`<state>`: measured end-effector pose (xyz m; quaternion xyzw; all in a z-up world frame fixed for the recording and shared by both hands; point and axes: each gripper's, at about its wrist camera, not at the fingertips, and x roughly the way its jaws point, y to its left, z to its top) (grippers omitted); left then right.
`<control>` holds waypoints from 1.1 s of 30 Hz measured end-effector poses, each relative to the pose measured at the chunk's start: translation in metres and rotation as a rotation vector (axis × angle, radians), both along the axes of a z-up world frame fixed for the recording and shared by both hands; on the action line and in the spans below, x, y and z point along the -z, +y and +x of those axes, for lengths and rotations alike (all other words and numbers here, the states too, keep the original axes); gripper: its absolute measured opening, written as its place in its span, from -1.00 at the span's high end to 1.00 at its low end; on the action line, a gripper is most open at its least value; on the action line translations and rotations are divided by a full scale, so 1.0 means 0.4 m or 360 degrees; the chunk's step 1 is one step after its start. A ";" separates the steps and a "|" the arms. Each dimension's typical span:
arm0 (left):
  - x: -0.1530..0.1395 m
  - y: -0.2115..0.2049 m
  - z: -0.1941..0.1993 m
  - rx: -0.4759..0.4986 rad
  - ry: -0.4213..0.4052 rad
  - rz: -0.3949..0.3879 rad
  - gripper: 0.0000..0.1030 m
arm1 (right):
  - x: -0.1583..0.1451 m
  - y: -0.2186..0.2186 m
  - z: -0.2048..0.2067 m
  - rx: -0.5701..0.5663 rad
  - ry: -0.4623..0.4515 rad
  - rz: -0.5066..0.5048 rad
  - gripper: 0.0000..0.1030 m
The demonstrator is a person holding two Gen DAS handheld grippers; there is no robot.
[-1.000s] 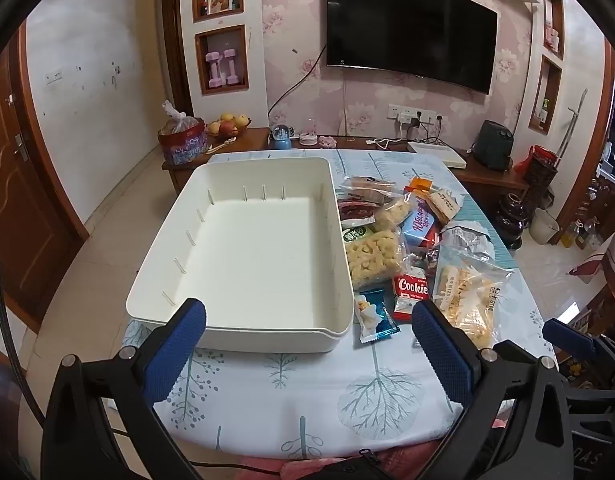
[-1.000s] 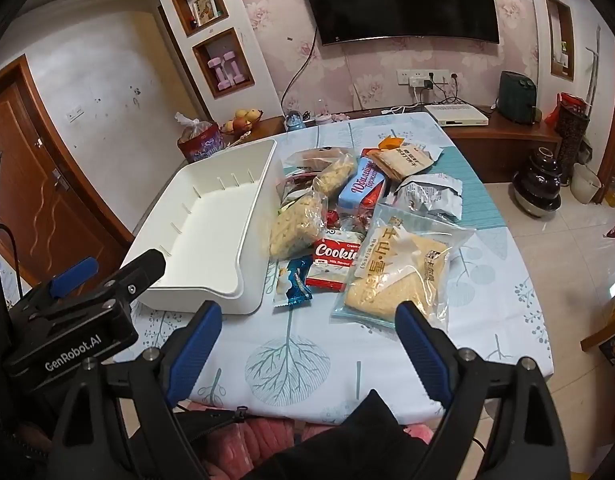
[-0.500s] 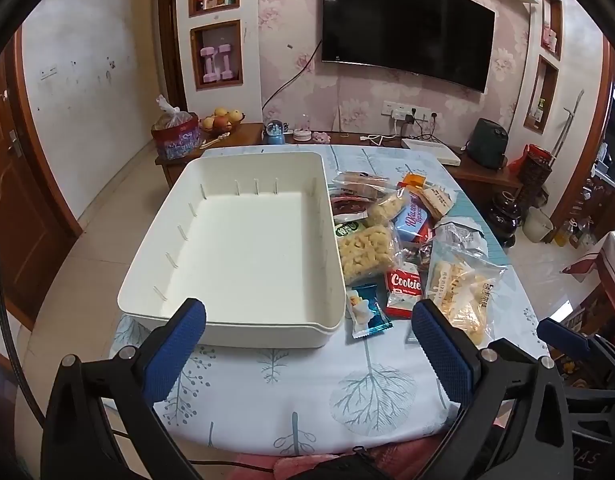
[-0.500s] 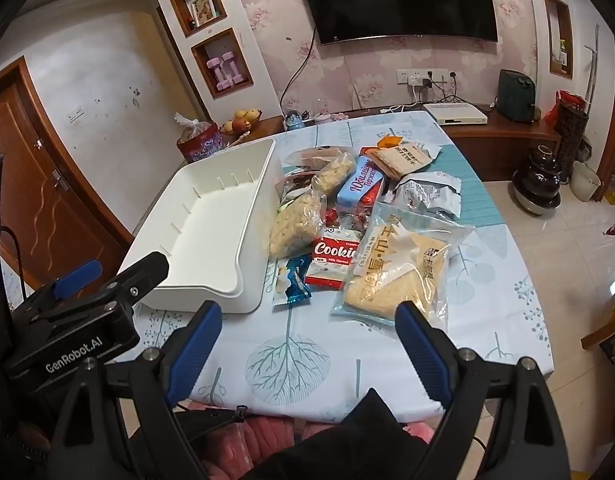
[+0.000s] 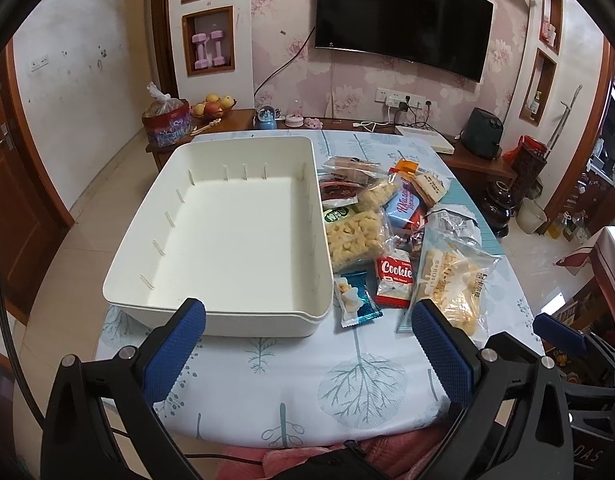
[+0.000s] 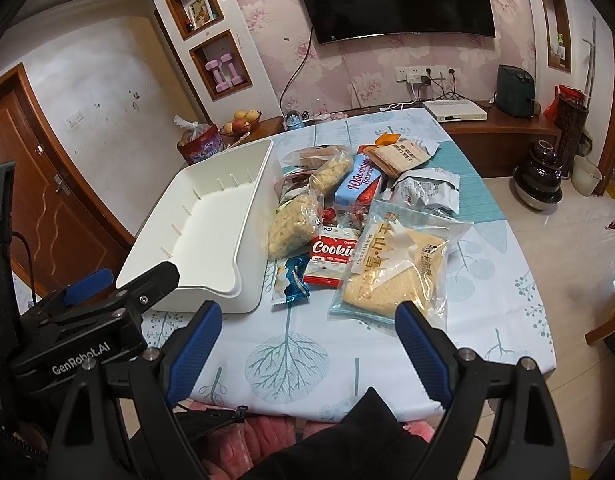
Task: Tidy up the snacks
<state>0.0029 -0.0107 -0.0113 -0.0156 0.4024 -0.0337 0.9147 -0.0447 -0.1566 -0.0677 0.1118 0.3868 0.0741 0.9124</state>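
Observation:
An empty white bin (image 5: 235, 236) (image 6: 205, 232) stands on the left of the table. A pile of snack packets lies to its right: a small blue packet (image 5: 355, 300) (image 6: 291, 280), a red Cookie pack (image 5: 395, 276) (image 6: 331, 252), a clear bag of yellow puffs (image 5: 353, 238) (image 6: 293, 224), a large clear bag of cake slices (image 5: 451, 284) (image 6: 395, 268), a blue biscuit pack (image 5: 403, 208) (image 6: 359, 184). My left gripper (image 5: 307, 348) is open and empty over the table's near edge. My right gripper (image 6: 307, 344) is open and empty, in front of the packets.
The table has a white and teal tree-print cloth (image 5: 347, 380) (image 6: 487, 300). A low wooden cabinet (image 5: 235, 118) with a fruit bowl (image 5: 213, 106) stands behind the table under a wall TV (image 5: 403, 20). A dark pot (image 6: 537, 178) stands on the floor at the right.
The left wrist view has shifted a little, so the bin and packets sit slightly farther off and lower. Both grippers stay open. Nothing on the table has moved.

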 end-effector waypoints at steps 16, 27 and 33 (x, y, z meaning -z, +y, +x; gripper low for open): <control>0.019 -0.047 0.010 -0.0037 0.0118 -0.0007 -0.99 | 0.020 -0.076 0.004 0.0001 -0.0001 0.0173 -0.73; 0.019 -0.103 0.061 0.0079 0.0158 0.0006 -0.99 | 0.051 -0.157 0.028 0.0133 0.0086 0.0241 -0.73; -0.025 -0.154 0.138 0.0224 0.0164 0.0100 -0.99 | 0.076 -0.195 0.060 0.0242 0.0131 0.0232 -0.73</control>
